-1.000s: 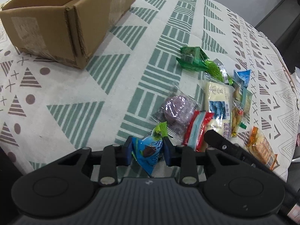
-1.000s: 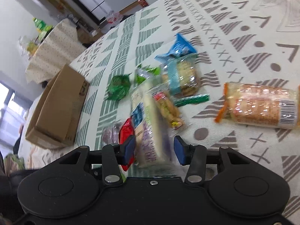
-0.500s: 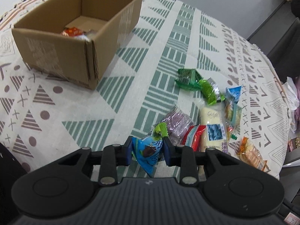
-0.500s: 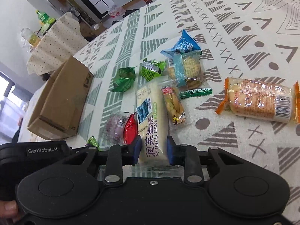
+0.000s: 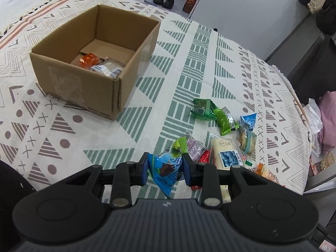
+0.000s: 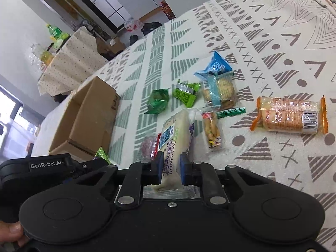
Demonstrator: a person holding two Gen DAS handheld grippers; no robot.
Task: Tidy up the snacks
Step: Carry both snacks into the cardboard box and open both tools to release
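Left tool (image 5: 166, 168): clamped on the blue snack packet (image 5: 167, 169), as a second earlier, now raised above the patterned worktop (image 5: 189, 63). The cardboard box (image 5: 94, 58) at far left now shows its interior, where an orange packet (image 5: 89, 59) lies. Right tool (image 6: 170, 169): previously wide around the white cake packet (image 6: 174, 138), now closed on its near end; the packet's far end is lifted and tilted. The remaining snacks (image 6: 218, 92) lie scattered right of the box.
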